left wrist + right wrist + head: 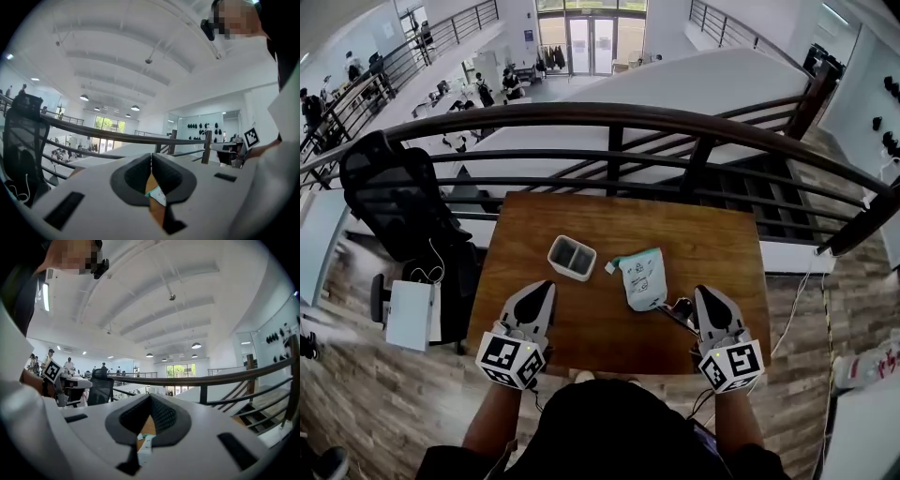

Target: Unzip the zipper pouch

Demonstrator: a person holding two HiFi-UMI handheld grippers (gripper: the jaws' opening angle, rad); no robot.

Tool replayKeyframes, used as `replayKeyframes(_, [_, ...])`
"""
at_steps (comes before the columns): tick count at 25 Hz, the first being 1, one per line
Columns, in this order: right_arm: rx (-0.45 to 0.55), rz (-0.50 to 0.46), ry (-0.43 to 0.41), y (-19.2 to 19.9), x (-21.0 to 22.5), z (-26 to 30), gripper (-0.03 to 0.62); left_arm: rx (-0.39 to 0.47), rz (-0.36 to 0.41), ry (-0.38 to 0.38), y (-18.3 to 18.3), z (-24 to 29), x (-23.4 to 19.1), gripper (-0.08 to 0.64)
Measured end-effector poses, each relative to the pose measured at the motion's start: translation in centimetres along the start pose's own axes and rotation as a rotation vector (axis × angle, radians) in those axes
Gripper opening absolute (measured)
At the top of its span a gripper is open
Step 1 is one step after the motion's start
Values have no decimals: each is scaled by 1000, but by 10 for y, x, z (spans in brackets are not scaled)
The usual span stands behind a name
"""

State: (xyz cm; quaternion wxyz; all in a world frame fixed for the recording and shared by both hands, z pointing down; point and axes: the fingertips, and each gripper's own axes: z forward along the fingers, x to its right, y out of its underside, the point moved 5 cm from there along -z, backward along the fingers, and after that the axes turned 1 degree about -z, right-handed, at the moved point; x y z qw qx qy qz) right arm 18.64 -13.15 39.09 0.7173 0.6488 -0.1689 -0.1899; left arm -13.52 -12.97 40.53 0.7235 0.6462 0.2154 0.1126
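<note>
Both jaw pairs are fully closed, nothing in either. My left gripper [541, 286] [151, 158] and right gripper [702, 292] [150, 398] hang over the near edge of the brown wooden table [534, 220], pointing forward. The white and teal flat zipper pouch [644, 278] [157, 195] [145, 444] lies flat ahead of the right gripper, just to its left, untouched. A small white rectangular box with grey inside [572, 258] sits ahead of the left gripper, a bit to its right.

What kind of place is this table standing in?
Probably a mezzanine in a large open office: a railing runs behind the table, people work on the floor below, and an office chair stands beside it.
</note>
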Motion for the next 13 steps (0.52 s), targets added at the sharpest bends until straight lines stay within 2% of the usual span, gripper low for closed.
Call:
replayKeyframes(6, [-35, 40, -49, 4, 6, 3, -8, -15, -49, -9, 5, 3, 4, 17])
replayKeyframes(13, [-22, 52, -68, -1, 6, 1, -6, -17, -101, -3, 5, 7, 5, 17])
